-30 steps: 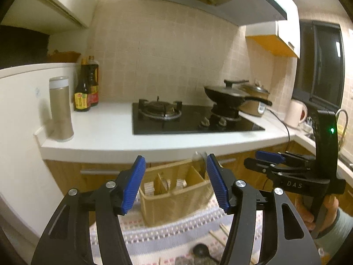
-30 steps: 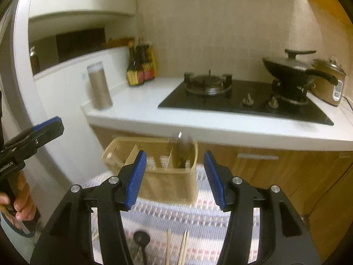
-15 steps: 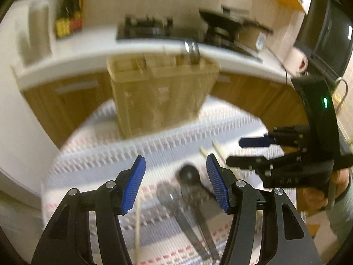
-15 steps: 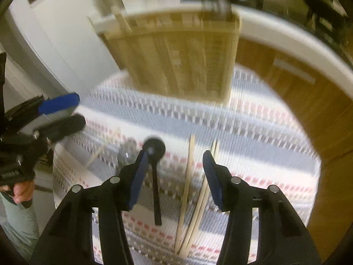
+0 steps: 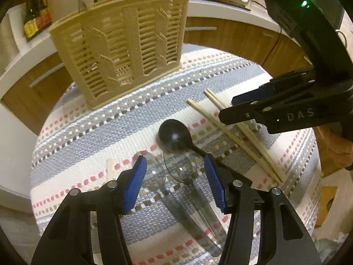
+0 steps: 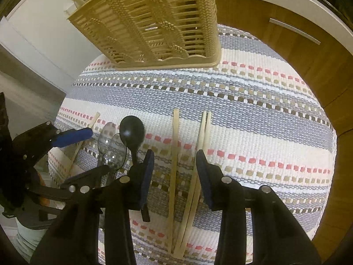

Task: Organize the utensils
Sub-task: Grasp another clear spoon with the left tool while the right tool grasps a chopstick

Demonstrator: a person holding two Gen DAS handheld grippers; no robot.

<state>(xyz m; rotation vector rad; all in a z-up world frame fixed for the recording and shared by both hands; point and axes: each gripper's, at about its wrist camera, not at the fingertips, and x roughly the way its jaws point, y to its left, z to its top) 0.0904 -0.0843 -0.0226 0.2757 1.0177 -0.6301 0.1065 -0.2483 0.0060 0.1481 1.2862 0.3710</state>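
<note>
A beige slatted utensil holder [image 5: 123, 44] [image 6: 158, 28] stands at the far side of the striped cloth. Below my left gripper [image 5: 174, 165] lie two clear spoons [image 5: 179, 165], bowls between the blue pads. The jaws stand apart, closing slightly, gripping nothing. A black spoon [image 5: 174, 134] [image 6: 131, 132] lies just beyond them. My right gripper [image 6: 174, 156] [image 5: 242, 106] hangs over the wooden chopsticks [image 6: 175, 145] [image 5: 231, 137]. One stick runs between its closing jaws and a pair lies by the right pad; the pads are not pressing on them. My left gripper [image 6: 79, 154] shows at the left.
The woven cloth [image 6: 253, 114] covers a small round table. A single chopstick [image 5: 109, 167] [image 6: 95, 119] lies left of the spoons. Wooden cabinet doors [image 6: 286, 44] and a white counter edge [image 5: 28, 53] stand close behind the table. A hand [image 5: 337, 148] holds the right gripper.
Both grippers have dropped and tipped down from the stove view to the table. The right jaws have narrowed over the chopsticks. The left gripper now hangs right over the clear spoons.
</note>
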